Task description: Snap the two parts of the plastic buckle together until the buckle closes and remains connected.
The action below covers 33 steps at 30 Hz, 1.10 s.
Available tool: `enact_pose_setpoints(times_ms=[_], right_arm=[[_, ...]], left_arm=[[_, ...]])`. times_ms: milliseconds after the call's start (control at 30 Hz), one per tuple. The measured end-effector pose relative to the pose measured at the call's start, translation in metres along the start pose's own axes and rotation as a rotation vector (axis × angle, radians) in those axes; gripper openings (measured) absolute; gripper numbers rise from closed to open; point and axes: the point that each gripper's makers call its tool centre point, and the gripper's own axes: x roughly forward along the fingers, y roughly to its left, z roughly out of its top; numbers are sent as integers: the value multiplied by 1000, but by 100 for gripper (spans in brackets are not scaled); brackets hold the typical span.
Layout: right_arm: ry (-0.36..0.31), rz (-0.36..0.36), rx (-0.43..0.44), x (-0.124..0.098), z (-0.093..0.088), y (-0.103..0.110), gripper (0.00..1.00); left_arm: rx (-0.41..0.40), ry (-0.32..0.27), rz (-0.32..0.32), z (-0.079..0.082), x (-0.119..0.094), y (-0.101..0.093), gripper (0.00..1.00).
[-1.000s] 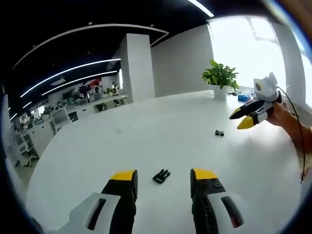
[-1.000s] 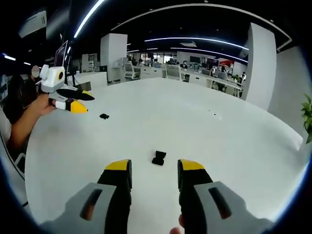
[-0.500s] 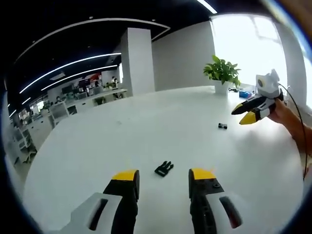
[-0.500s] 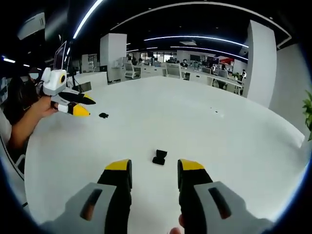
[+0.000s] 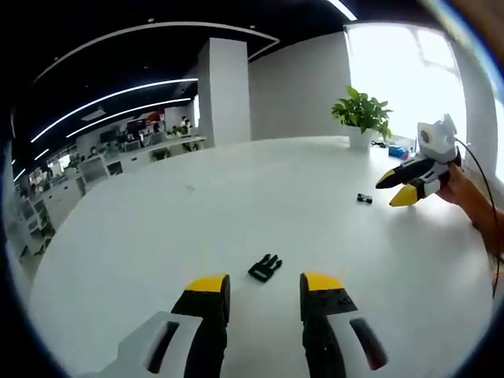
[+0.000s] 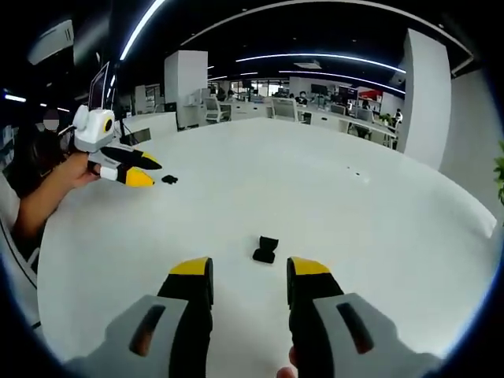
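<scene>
Both cameras have pulled back a little over the last second: in the left gripper view the pronged buckle half (image 5: 265, 267) now sits slightly higher above the jaw tips, and in the right gripper view the socket buckle half (image 6: 265, 249) has likewise slid a touch farther up and to the right, which reads as hand motion and not as any move of the parts. Nearest in the left gripper view, the left gripper (image 5: 264, 284) hovers just short of the pronged half with its jaws parted and nothing between them. Nearest in the right gripper view, the right gripper (image 6: 249, 269) hangs the same way, jaws spread and empty, the socket half lying just beyond its tips on the white table (image 6: 378, 236). Farther off, each view catches the opposite gripper held in a hand above the table, with the other buckle part lying near it as a small dark shape (image 5: 364, 198). At the far edge stands a potted plant (image 5: 363, 116), with office desks and a white pillar (image 5: 224, 90) beyond. As to progress, nothing of the task looks done: the two halves lie well apart, neither is grasped, and picking up, aligning and snapping them together all remain
</scene>
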Motion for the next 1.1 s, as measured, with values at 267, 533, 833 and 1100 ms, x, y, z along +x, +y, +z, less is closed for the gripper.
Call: enact_pose_setpoints(times_ms=[267,533,833,1100], right_arm=[[7,5,-2,4,-4,0,38],[9,19,0,7,-4,2,38],[21,35,-2,13,-7,5,38],[23,41,-10,14,-8,7,38]], left_arm=[[3,5,-6,-2,4,-2,35],[-7,6,-12,-3,7,-3,32],[-12,10,-25,-4,10,-6,31],[-12,10,-29,-4,10,-6,31]])
